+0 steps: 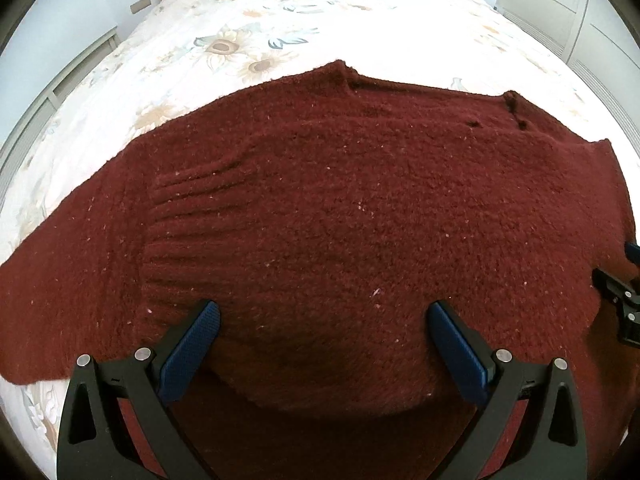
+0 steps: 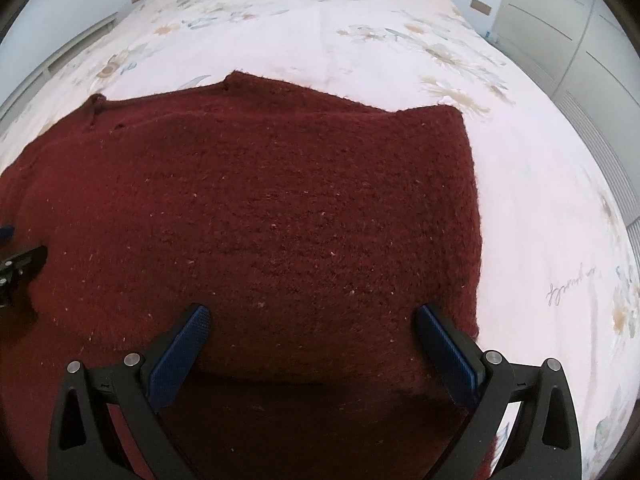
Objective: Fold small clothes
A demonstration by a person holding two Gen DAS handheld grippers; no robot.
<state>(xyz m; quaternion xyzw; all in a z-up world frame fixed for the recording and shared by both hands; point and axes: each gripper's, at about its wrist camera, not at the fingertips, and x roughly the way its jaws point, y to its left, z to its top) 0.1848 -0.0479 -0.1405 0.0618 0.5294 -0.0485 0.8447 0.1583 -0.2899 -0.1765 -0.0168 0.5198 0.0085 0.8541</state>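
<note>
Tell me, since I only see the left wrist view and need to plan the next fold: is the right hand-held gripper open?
Observer: Yes, the right hand-held gripper is open, fingers apart above the maroon sweater.
Operator: Does a sleeve stick out on that side?
Observer: No; the sweater's right edge runs straight, with floral bedspread beyond it.
Operator: Is the gripper near that edge?
Observer: Its right finger sits just inside the edge's near corner.
</note>
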